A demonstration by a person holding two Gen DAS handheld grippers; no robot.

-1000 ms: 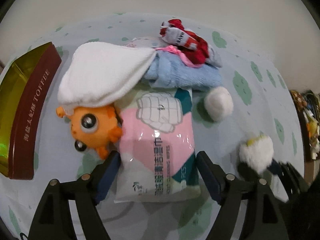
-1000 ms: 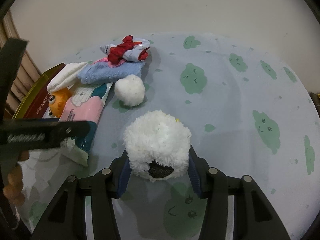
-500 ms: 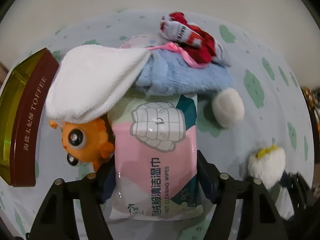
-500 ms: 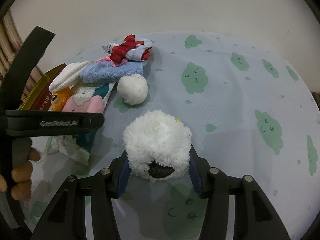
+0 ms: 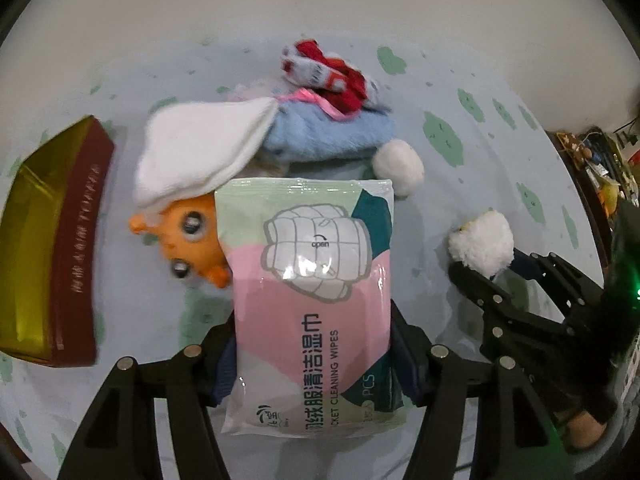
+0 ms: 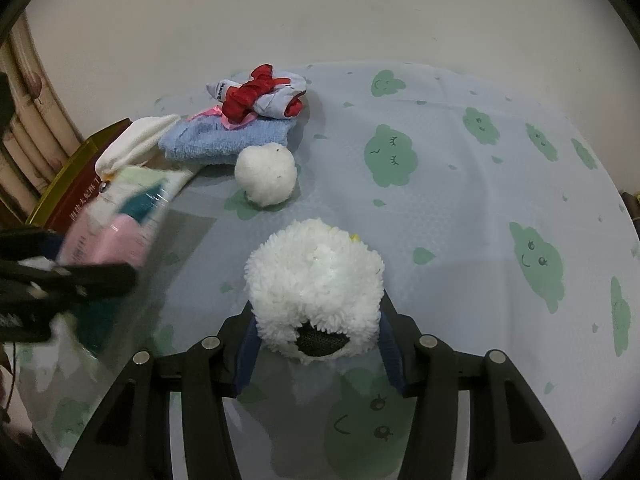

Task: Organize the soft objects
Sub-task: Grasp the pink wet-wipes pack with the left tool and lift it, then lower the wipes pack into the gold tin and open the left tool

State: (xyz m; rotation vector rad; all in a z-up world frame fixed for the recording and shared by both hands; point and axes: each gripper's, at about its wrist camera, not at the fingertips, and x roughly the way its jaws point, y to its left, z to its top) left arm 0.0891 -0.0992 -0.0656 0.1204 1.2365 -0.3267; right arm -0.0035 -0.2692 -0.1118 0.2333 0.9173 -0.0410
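The soft pink-and-green plastic pack of cleaning wipes (image 5: 316,300), raised off the cloud-printed tabletop (image 6: 460,184), is clamped crosswise by the just-narrowed left tongs (image 5: 316,364), while the fluffy white plush toy (image 6: 316,288) is pinched steady by the half-closed right tongs (image 6: 316,354).

A plain off-white wall (image 6: 320,12) rises behind a round table under a pale blue cloth (image 6: 460,184) printed with green clouds. Bamboo-like poles (image 6: 24,128) stand at the left edge — at the right, dim clutter (image 5: 600,168), perhaps a shelf.
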